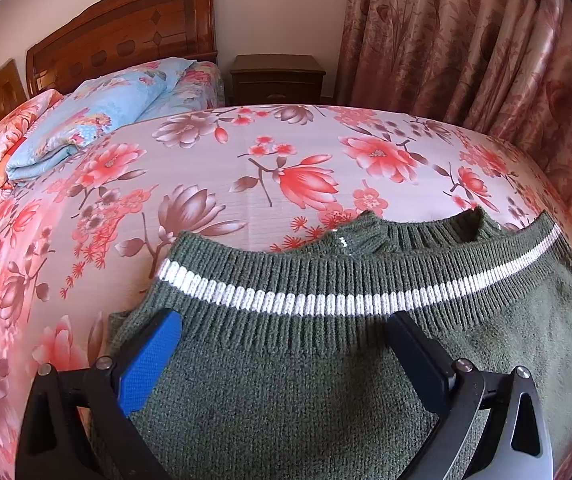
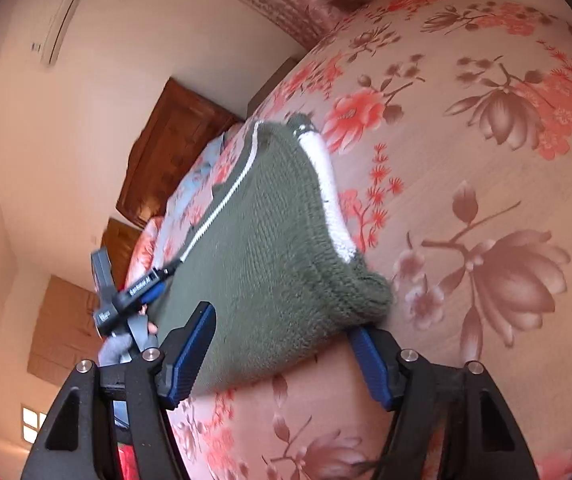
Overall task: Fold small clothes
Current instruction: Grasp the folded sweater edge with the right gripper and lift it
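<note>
**Q:** where's the sweater at?

**Me:** Green sweater [image 1: 326,360] lies folded on the flowered bedsheet [image 1: 246,184]. My left gripper [image 1: 286,344] is spread wide over its striped hem; my right gripper [image 2: 282,344] gapes around the folded edge, not pinching.

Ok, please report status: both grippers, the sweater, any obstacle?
Left gripper open over green sweater. Right gripper open, straddling its folded edge. Sweater flat on bed. No obstacle seen.
</note>
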`<state>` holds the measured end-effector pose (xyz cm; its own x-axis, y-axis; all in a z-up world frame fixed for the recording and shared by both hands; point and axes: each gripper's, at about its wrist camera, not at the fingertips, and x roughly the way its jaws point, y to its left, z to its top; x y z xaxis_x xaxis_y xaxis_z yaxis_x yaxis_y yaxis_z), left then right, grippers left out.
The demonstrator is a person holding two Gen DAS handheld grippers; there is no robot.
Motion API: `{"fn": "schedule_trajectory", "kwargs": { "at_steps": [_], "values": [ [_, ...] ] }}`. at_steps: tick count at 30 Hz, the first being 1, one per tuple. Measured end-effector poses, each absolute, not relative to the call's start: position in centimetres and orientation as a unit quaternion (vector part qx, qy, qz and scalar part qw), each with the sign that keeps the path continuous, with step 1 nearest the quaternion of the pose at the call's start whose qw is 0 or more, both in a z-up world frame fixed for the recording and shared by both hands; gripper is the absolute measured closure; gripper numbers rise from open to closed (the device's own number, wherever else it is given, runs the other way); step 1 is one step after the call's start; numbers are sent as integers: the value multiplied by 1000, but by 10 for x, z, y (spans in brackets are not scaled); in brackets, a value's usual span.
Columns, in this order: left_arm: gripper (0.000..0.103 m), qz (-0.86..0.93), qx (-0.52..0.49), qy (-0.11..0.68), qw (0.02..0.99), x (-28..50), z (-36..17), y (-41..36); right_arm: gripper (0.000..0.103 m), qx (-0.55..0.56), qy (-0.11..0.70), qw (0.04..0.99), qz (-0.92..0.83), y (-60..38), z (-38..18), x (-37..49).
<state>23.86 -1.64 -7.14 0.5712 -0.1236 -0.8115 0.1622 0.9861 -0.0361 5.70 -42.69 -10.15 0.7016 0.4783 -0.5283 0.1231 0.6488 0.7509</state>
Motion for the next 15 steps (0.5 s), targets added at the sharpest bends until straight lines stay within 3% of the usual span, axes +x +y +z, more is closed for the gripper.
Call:
{"fn": "schedule_trajectory", "kwargs": {
  "at_steps": [11, 15],
  "values": [
    [0, -83, 20, 456, 886, 240, -71, -17, 48, 450, 361, 815, 52, -447, -105, 54],
    [0, -83, 22, 457, 885, 241, -72, -18, 45, 432, 373, 818, 72, -435, -103, 64]
  ]
}}
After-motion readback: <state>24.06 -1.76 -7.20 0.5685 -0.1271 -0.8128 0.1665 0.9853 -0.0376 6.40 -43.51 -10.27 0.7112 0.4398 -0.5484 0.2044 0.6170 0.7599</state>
